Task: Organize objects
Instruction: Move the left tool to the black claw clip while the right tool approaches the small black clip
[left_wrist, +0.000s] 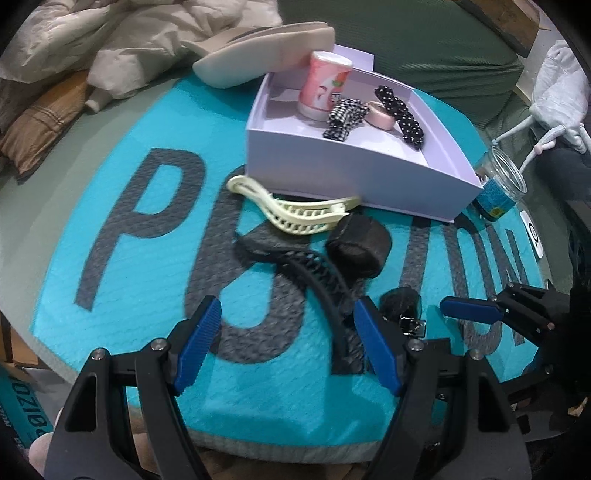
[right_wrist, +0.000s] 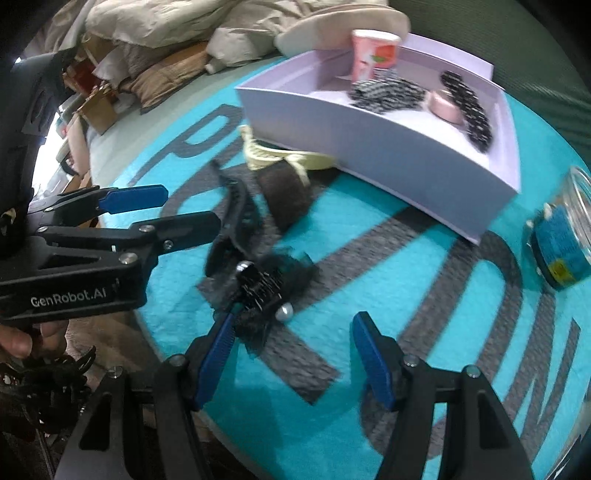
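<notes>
On the teal mat, the white box (left_wrist: 354, 177) holds four items; two hair clips, brown roll (left_wrist: 358, 245) and lace bow (right_wrist: 262, 291) remain outside. Left gripper (left_wrist: 288, 343) and right gripper (right_wrist: 295, 365) gape empty.

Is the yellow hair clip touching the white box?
Touching. In the left wrist view the yellow hair clip lies against the front wall of the white box, its end tucked under the edge.

Turquoise mat (left_wrist: 110, 332) carries white box (left_wrist: 354, 181), cream clip (left_wrist: 295, 214), black clip (left_wrist: 314, 277), jar (left_wrist: 498, 192).
</notes>
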